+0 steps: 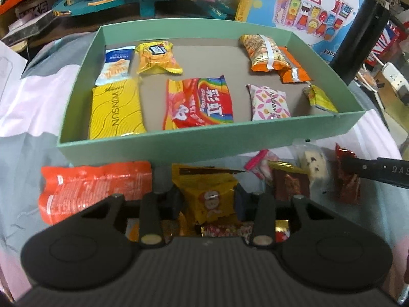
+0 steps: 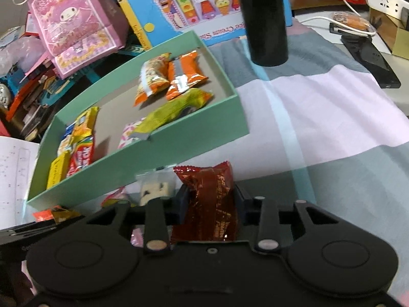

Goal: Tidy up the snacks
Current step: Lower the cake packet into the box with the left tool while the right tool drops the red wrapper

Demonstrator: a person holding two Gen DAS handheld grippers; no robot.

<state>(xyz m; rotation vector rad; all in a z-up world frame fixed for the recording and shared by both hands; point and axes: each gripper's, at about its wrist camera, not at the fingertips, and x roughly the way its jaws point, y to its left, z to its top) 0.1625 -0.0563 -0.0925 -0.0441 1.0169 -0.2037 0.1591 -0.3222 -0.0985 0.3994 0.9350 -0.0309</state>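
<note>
A green box (image 1: 204, 140) on the striped cloth holds several snack packets, among them a yellow WINSUN pack (image 1: 115, 110), a red Skittles bag (image 1: 199, 102) and orange packets (image 1: 271, 56). In front of the box, my left gripper (image 1: 209, 202) is shut on a yellow snack packet (image 1: 204, 186), with a pad against each side. Beside it lie a large orange packet (image 1: 89, 189) and a wrapped cookie (image 1: 314, 166). My right gripper (image 2: 211, 202) is shut on a crinkled red-brown packet (image 2: 204, 181) near the box's front corner (image 2: 153, 158).
A black cylinder (image 2: 265, 18) stands behind the box's right corner. Toy boxes and a pink bag (image 2: 76, 25) crowd the back. A dark phone (image 2: 370, 61) and a power strip (image 2: 386, 2) lie far right. White paper (image 2: 12, 174) sits left of the box.
</note>
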